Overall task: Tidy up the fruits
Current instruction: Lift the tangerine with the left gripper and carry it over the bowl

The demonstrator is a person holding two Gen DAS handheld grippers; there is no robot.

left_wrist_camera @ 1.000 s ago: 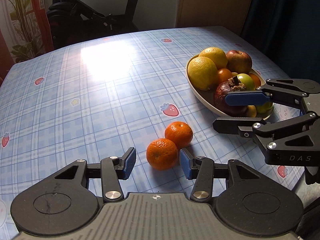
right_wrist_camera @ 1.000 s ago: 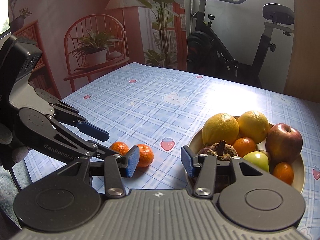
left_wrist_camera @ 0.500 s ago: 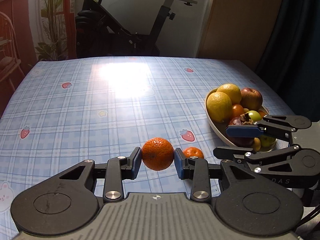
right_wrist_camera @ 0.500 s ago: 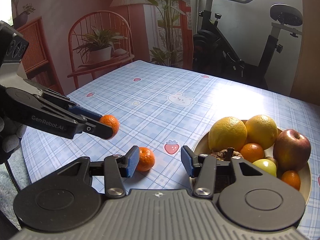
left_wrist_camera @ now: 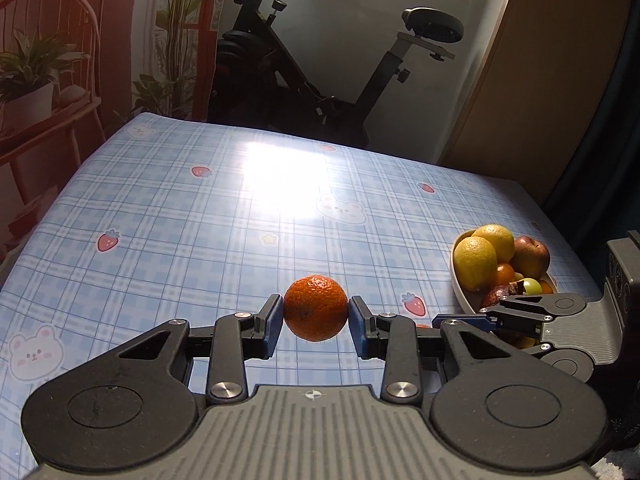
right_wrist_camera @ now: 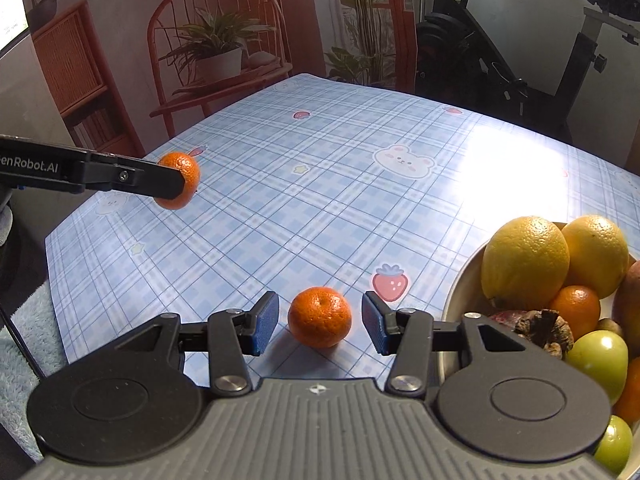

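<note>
My left gripper [left_wrist_camera: 316,316] is shut on an orange tangerine [left_wrist_camera: 316,308], both blue pads pressed to its sides, and holds it in the air above the checked tablecloth. The right wrist view shows that gripper [right_wrist_camera: 176,184] at the left with the same tangerine [right_wrist_camera: 182,178]. A second tangerine [right_wrist_camera: 320,322] lies on the table between the fingers of my right gripper [right_wrist_camera: 320,326], which is open with a gap on each side. The cream fruit bowl [right_wrist_camera: 460,288] sits just to its right.
The bowl [left_wrist_camera: 456,276] holds lemons, an apple, small oranges, green fruits and a dark dried fruit. The table's near edge runs close below the grippers. An exercise bike [left_wrist_camera: 320,60], plants and a red chair [right_wrist_camera: 216,40] stand beyond the far edge.
The left gripper closed on one of the two tangerines and lifted it off the table. The right gripper moved left from over the bowl and now straddles the other tangerine.
</note>
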